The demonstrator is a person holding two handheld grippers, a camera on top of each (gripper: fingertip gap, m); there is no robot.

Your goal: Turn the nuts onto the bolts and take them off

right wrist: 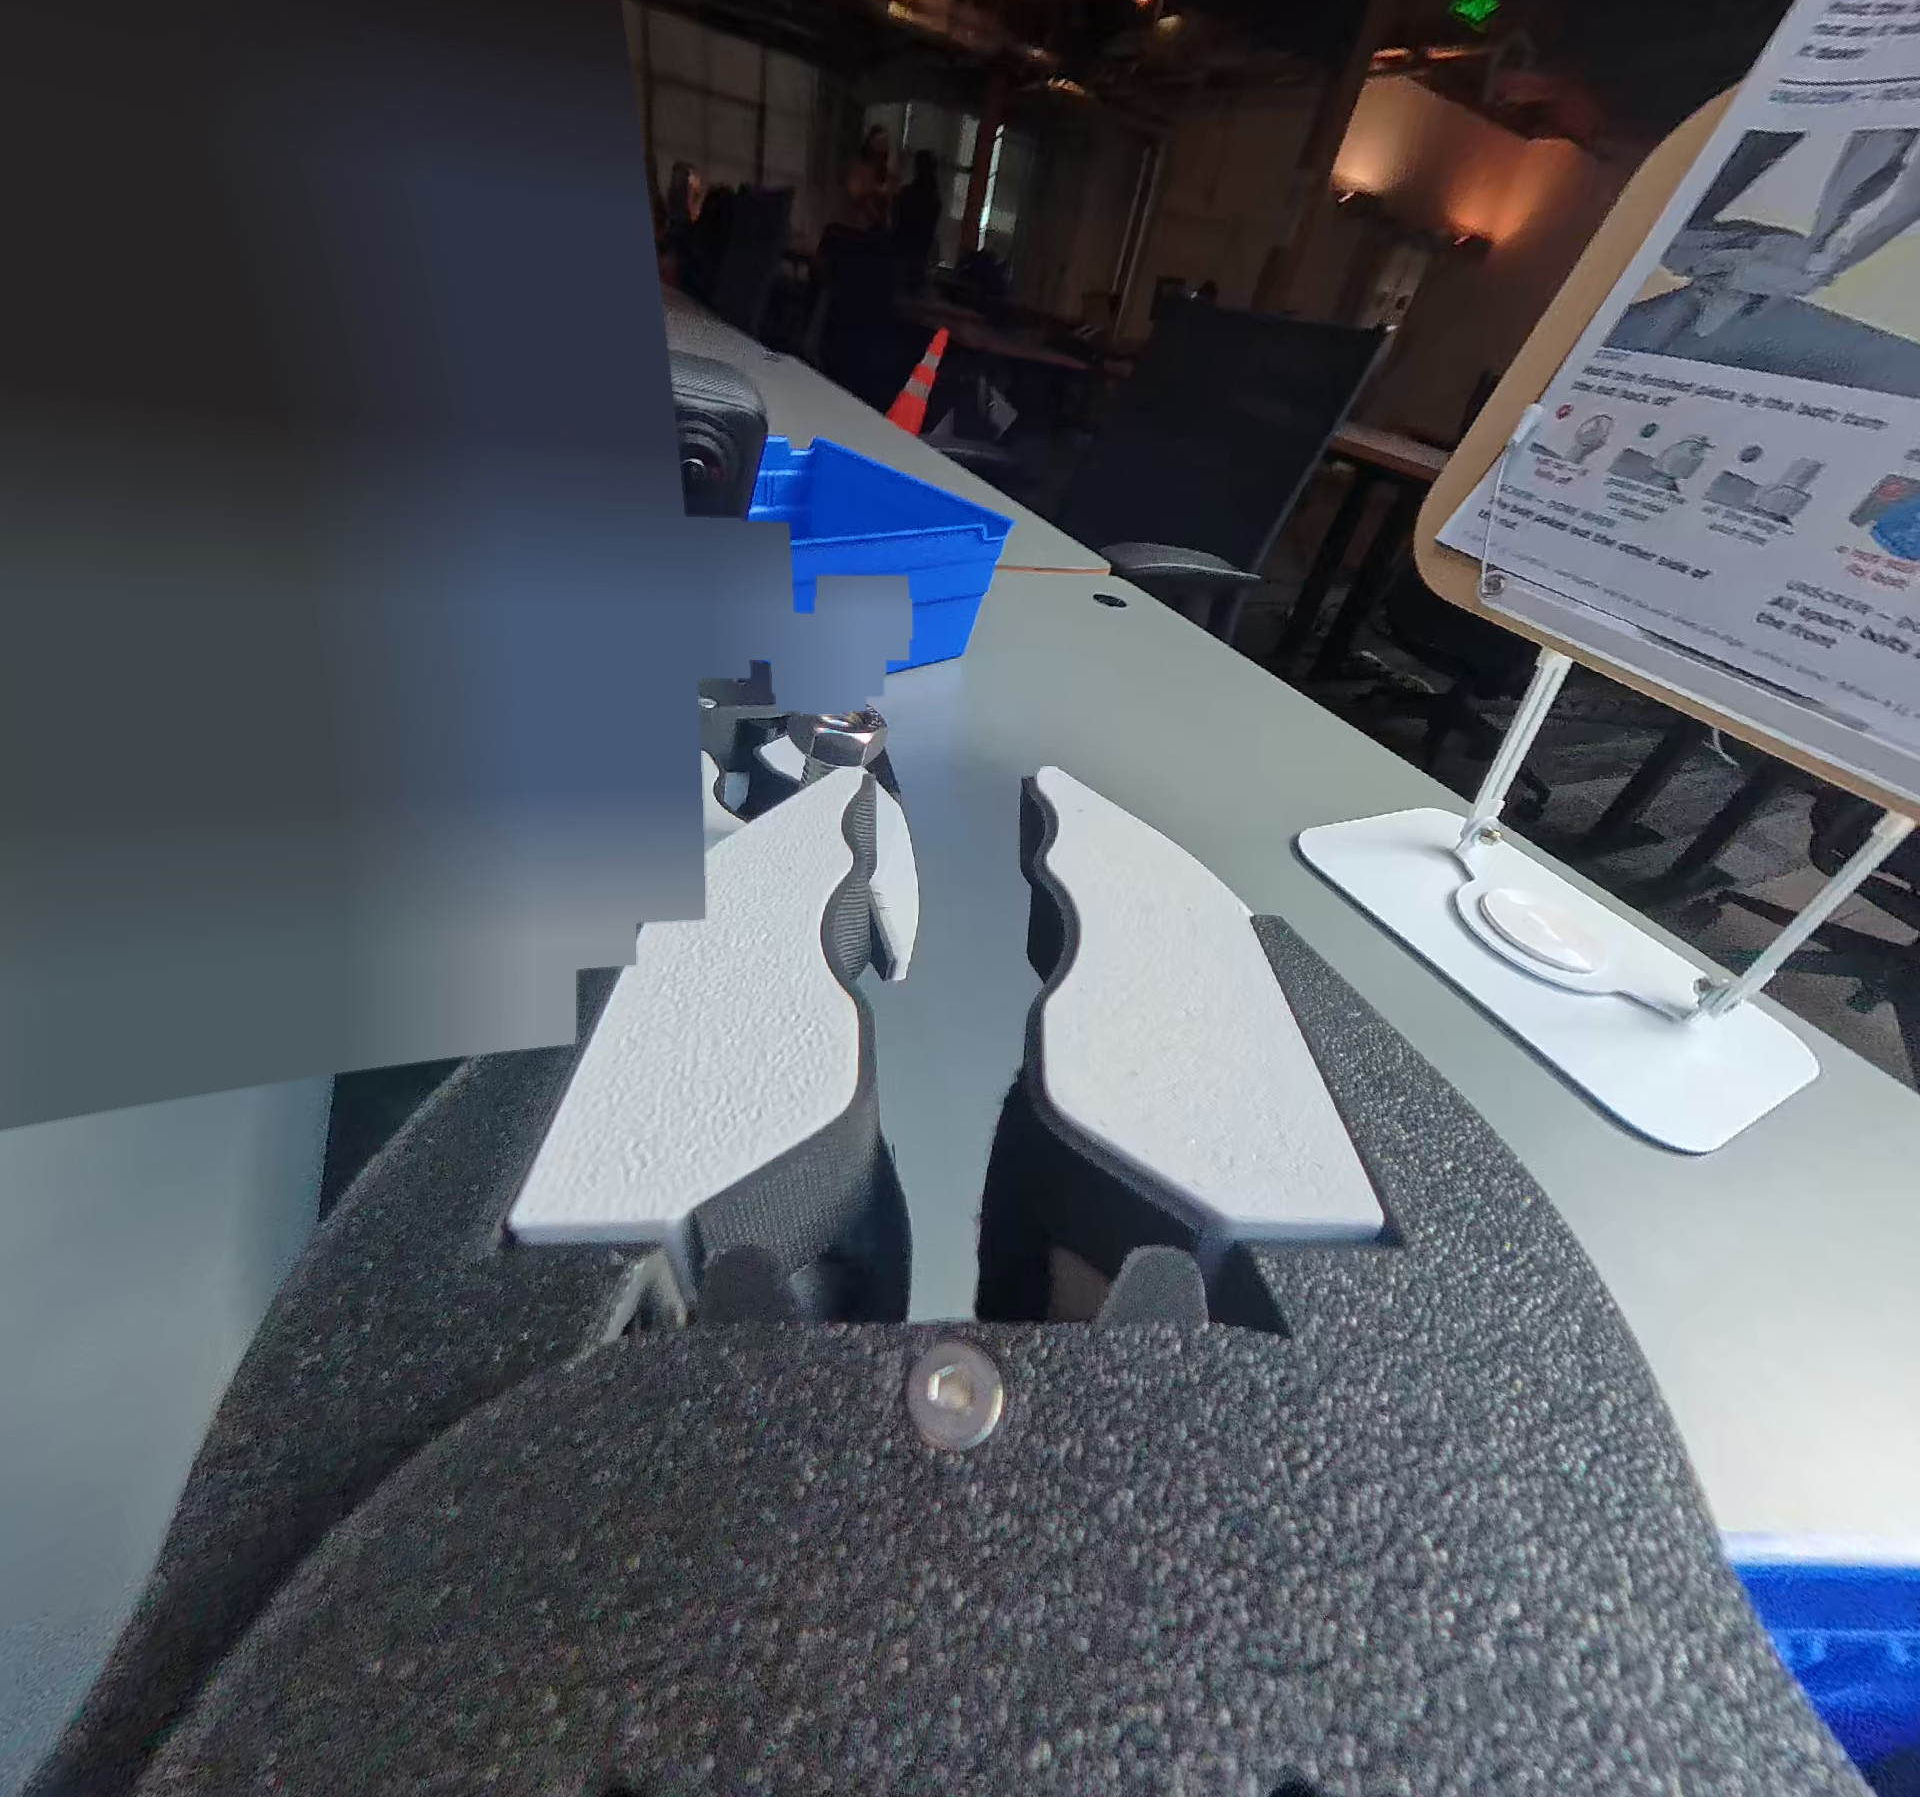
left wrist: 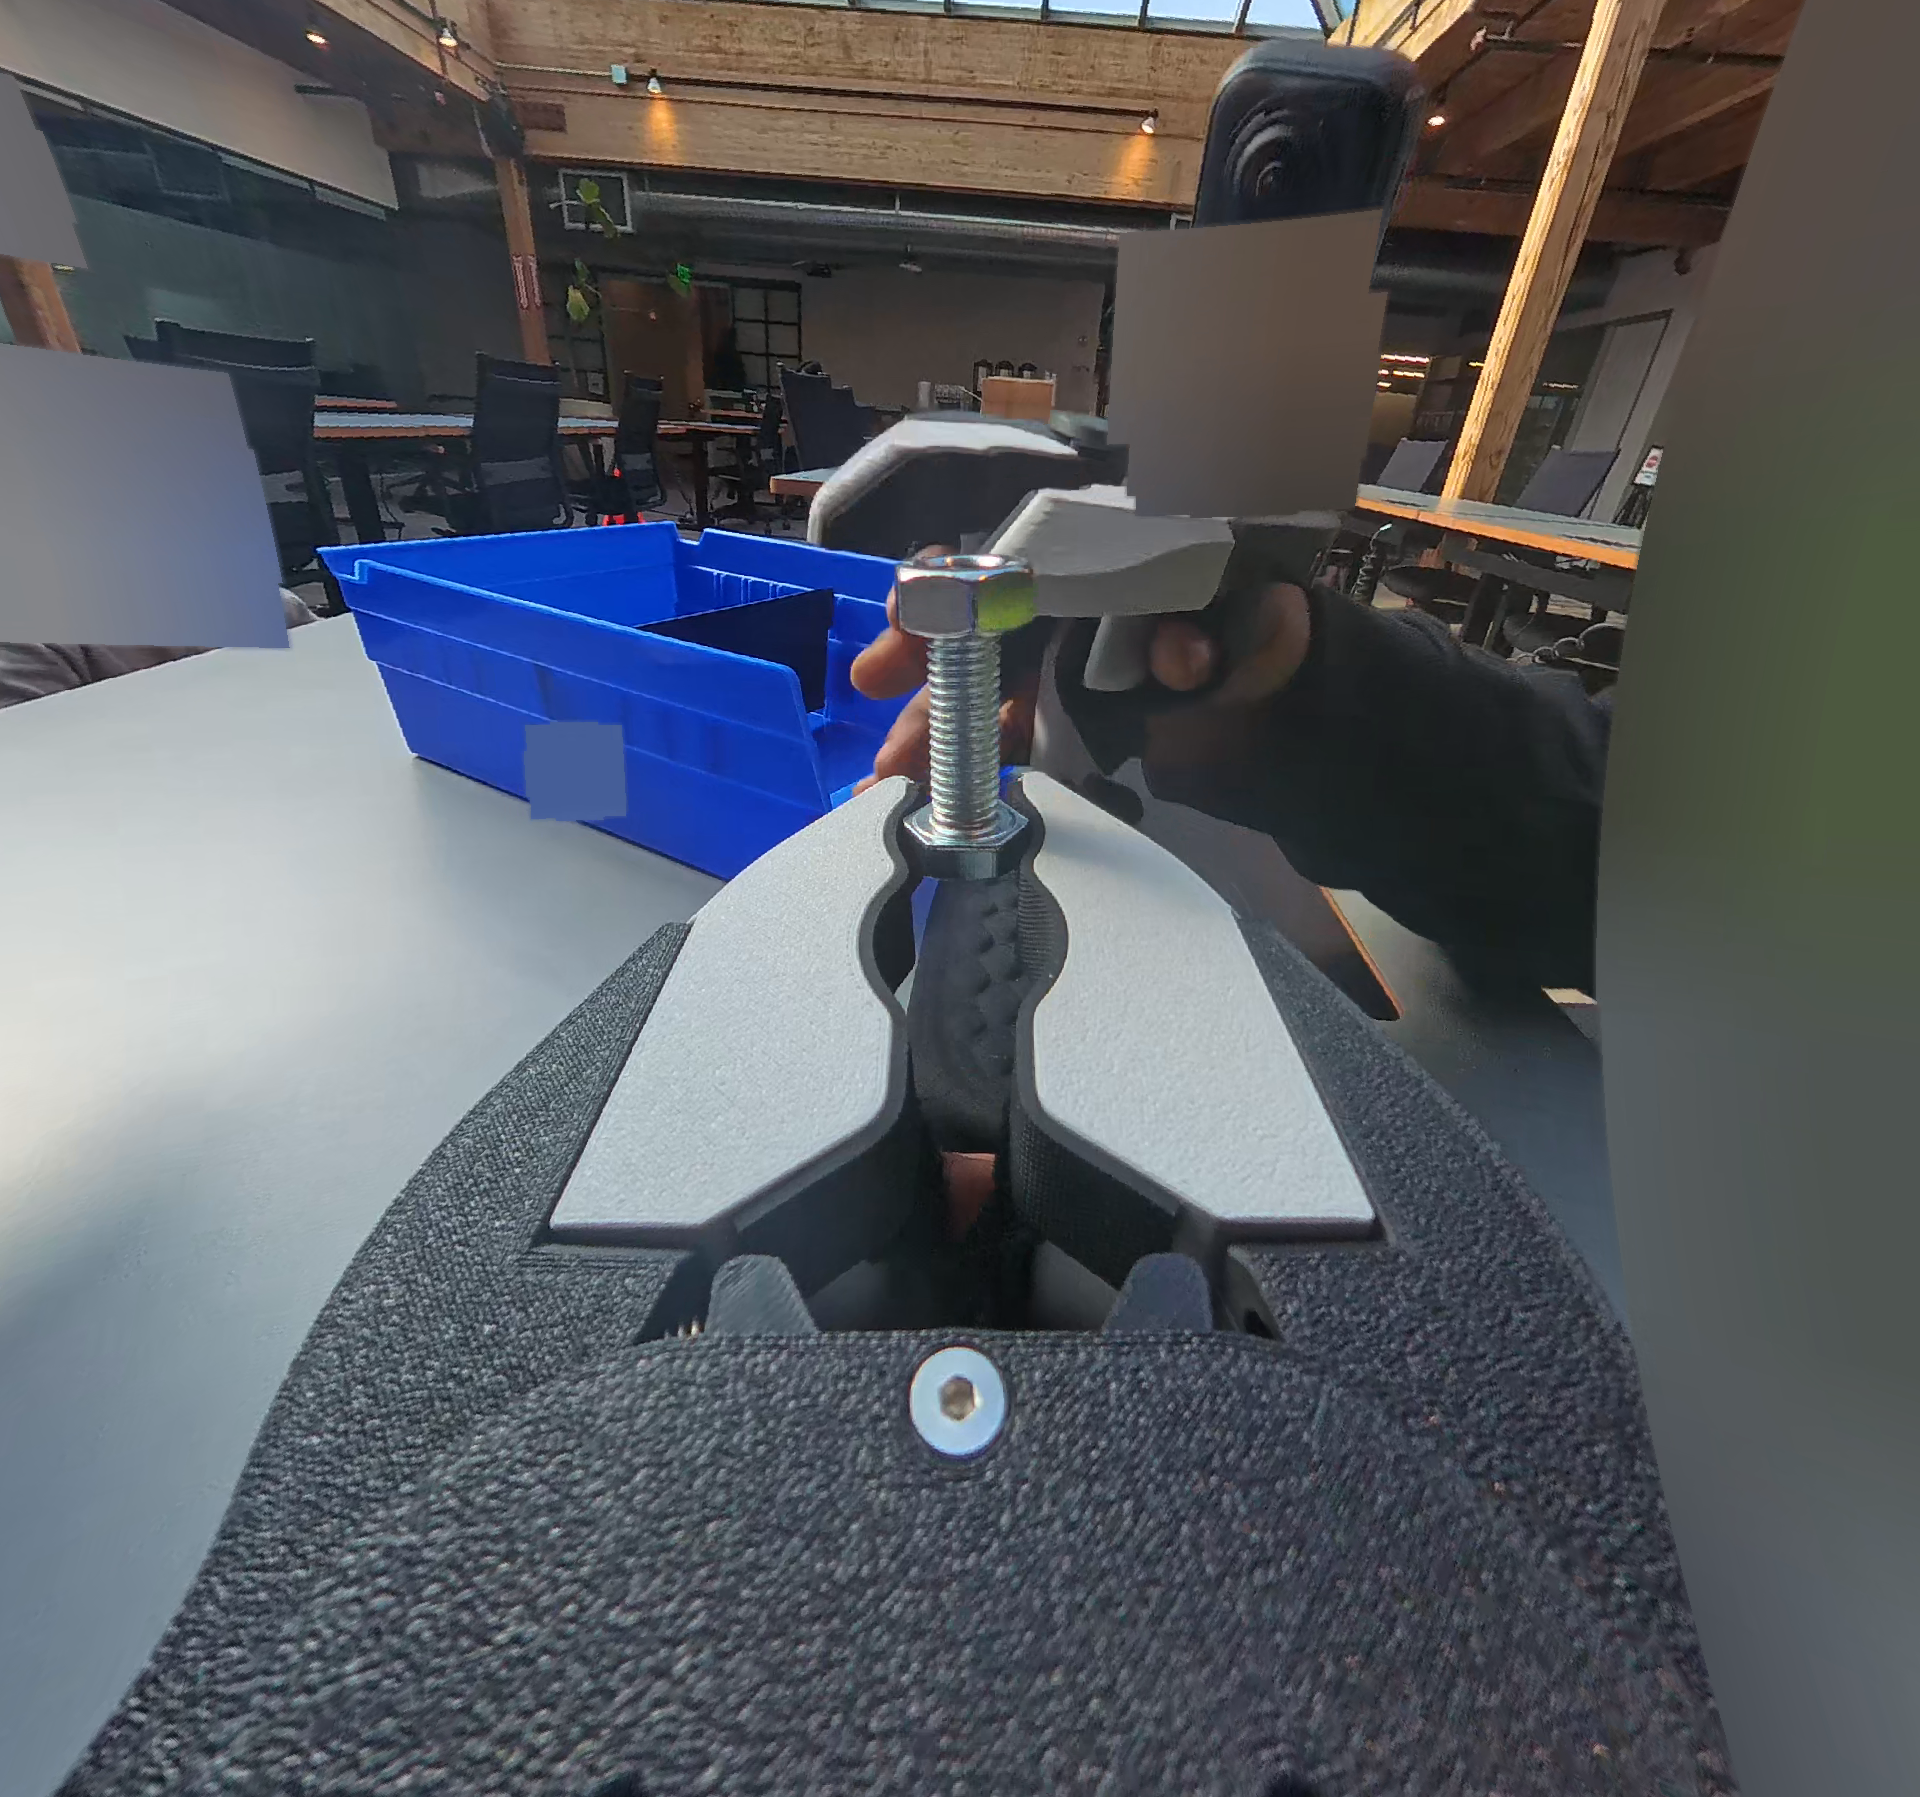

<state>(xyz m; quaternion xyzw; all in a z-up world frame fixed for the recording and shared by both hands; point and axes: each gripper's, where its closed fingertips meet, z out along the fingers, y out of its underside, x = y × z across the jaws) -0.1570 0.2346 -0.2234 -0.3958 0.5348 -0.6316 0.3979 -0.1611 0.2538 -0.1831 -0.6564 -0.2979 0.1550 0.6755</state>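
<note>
My left gripper (left wrist: 964,812) is shut on the hex head of a silver bolt (left wrist: 964,729) and holds it upright above the grey table (left wrist: 260,968). A silver nut (left wrist: 961,596) sits at the top end of the thread. My right gripper (left wrist: 914,532) hovers just behind the nut, held by a hand in a black sleeve. In the right wrist view my right gripper (right wrist: 945,791) is open and empty. The nut (right wrist: 842,734) lies just past its left fingertip, not between the fingers.
A blue bin (left wrist: 582,646) with a black divider (left wrist: 748,620) stands on the table behind the bolt; it also shows in the right wrist view (right wrist: 883,542). A white stand (right wrist: 1558,968) holding an instruction sheet (right wrist: 1766,293) is at the right. Chairs and desks stand beyond. Some 4 cm of space lies between my two pairs of fingers.
</note>
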